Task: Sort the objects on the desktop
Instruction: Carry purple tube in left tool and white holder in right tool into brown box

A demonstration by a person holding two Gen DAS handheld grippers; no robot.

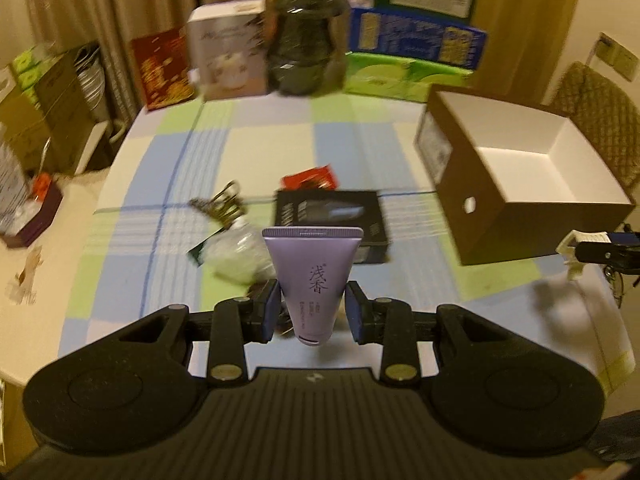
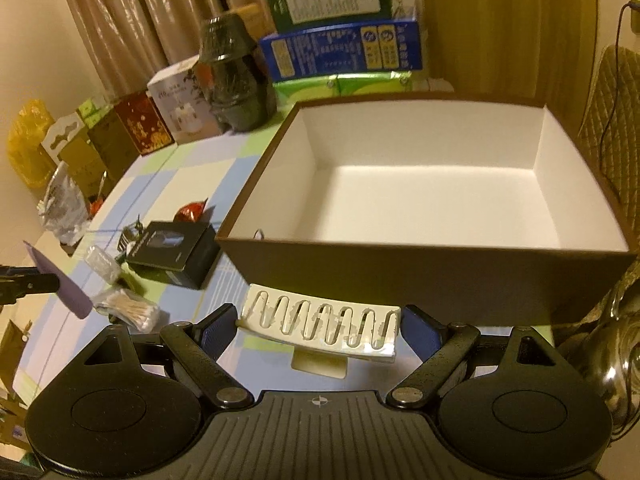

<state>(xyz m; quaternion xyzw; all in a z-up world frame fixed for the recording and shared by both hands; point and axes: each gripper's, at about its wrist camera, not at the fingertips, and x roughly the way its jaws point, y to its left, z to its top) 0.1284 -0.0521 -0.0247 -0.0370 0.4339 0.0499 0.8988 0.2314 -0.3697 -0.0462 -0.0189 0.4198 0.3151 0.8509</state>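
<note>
Transport step: left gripper [image 1: 312, 312] pinches the purple tube [image 1: 313, 276] above the table, right gripper [image 2: 318, 330] clamps a cream hair claw [image 2: 320, 326] near the empty brown box [image 2: 424, 256]; next, release both over it.

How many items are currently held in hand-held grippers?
2. A lilac plastic tube sits clamped in the left hand-held gripper; a white slotted plastic hair claw spans the right hand-held gripper, near the empty brown cardboard box.
</note>
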